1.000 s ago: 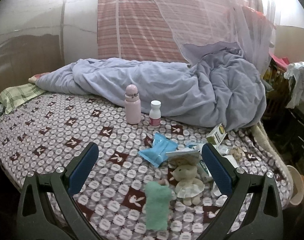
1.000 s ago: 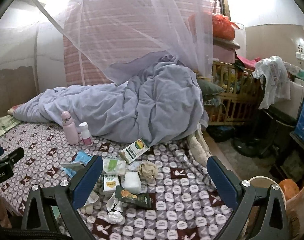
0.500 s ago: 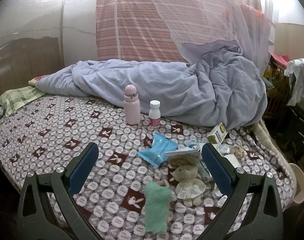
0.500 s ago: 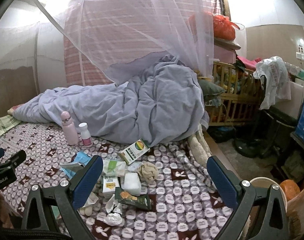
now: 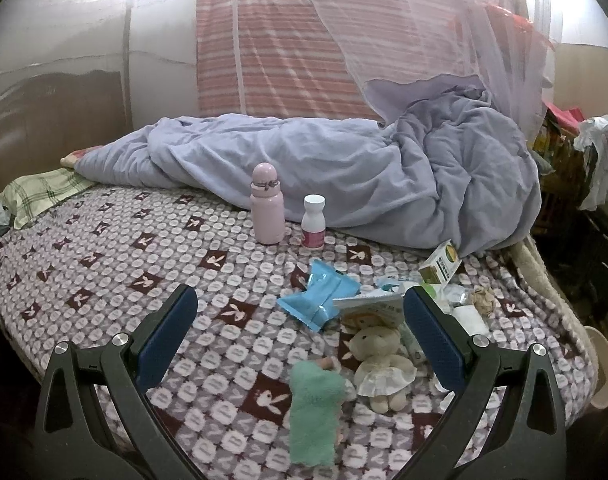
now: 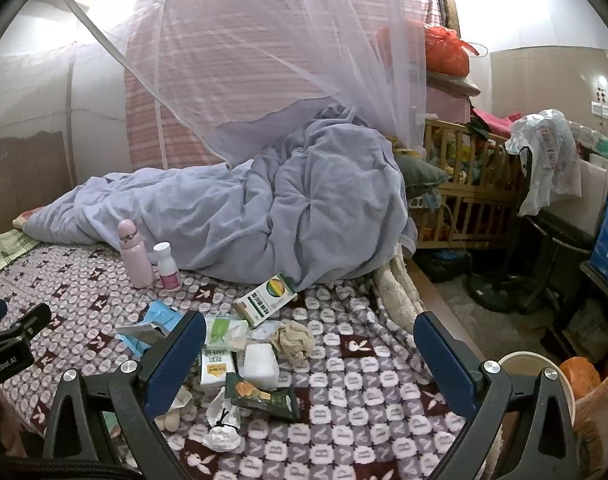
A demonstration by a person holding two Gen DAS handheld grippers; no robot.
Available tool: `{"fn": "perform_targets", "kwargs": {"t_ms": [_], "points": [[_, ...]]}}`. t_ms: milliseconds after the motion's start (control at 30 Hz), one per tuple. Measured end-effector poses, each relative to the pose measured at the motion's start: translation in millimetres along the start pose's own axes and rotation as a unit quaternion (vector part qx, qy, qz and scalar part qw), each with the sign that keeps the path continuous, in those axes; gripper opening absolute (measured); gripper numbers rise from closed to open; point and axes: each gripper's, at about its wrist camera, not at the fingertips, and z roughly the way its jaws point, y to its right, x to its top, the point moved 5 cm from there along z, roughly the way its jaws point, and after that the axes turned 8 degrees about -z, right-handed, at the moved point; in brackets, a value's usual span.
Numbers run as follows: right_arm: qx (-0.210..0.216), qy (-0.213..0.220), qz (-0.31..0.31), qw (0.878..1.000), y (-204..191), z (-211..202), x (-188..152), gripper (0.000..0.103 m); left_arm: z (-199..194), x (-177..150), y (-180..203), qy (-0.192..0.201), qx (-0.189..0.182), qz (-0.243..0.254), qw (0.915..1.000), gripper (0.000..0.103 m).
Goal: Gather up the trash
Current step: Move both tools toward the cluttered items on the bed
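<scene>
Both grippers wide open, empty. Right gripper (image 6: 310,354) hangs w/ trash pile dead ahead betw. its jaws: crumpled paper wad (image 6: 293,339), dark snack wrapper (image 6: 265,396) lying crosswise. Left gripper (image 5: 299,334) sits further off; pile's to its right.

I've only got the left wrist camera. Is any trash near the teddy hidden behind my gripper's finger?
Observer: Yes. The right wrist view shows a dark green snack wrapper lying flat there.
Operator: Anything beside it?
Observer: A crumpled white scrap lies just left of the wrapper, nearer the camera.
Operator: Is the other gripper free?
Observer: The right gripper is open and holds nothing.
</scene>
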Motion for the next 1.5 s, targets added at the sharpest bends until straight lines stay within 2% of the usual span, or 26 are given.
{"fn": "perform_targets", "kwargs": {"t_ms": [633, 1500], "points": [[-0.002, -0.017, -0.017, 1.000, 0, 8, -8, 0.103, 5, -7, -2, -0.014, 0.002, 0.000, 0.9999, 0.102], [0.039, -0.048, -0.031, 0.998, -18, 20, -16, 0.103, 12, -5, -7, -0.015, 0.018, 0.001, 0.9997, 0.102]]}}
